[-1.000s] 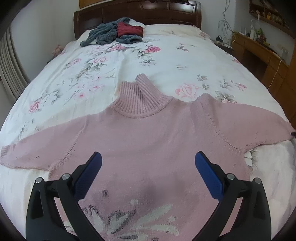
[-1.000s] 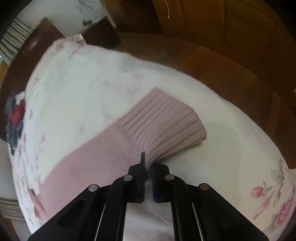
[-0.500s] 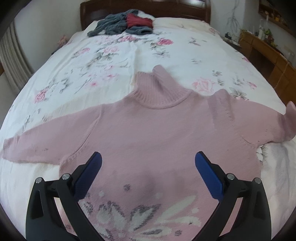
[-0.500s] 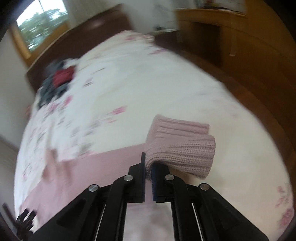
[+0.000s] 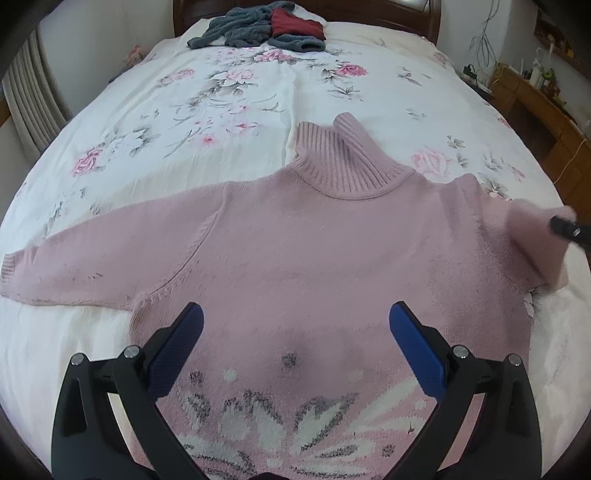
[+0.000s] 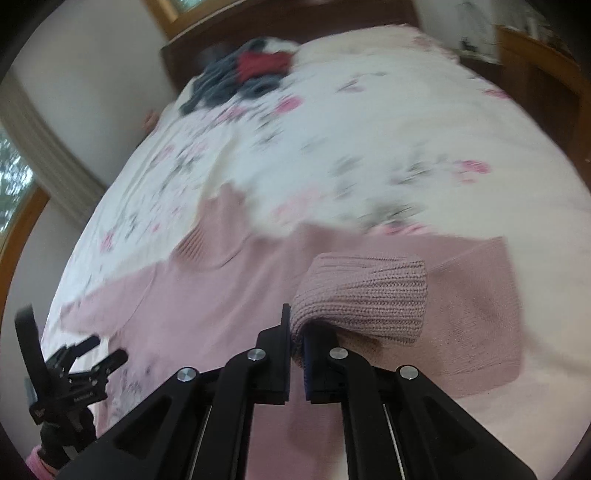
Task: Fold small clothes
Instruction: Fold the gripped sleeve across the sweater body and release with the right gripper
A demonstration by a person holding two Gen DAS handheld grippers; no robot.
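A pink knitted turtleneck sweater (image 5: 314, 251) lies flat, front up, on the floral bedspread (image 5: 229, 92), with a grey and white flower pattern near its hem. My left gripper (image 5: 295, 328) hovers open over the lower chest, nothing between its blue pads. My right gripper (image 6: 297, 332) is shut on the ribbed cuff (image 6: 365, 299) of the sweater's right sleeve and holds it lifted over the sweater's body. In the left wrist view that sleeve (image 5: 532, 243) is doubled inward at the right edge. The other sleeve (image 5: 92, 251) lies stretched out to the left.
A heap of grey and red clothes (image 5: 266, 27) sits by the dark wooden headboard (image 5: 388, 11). A wooden desk (image 5: 546, 99) with cables stands to the right of the bed. A radiator (image 5: 29, 96) lines the left wall.
My right gripper has carried the cuff up and inward, from the bed's edge to over the sweater's body. The left gripper has drifted slightly and stayed open.
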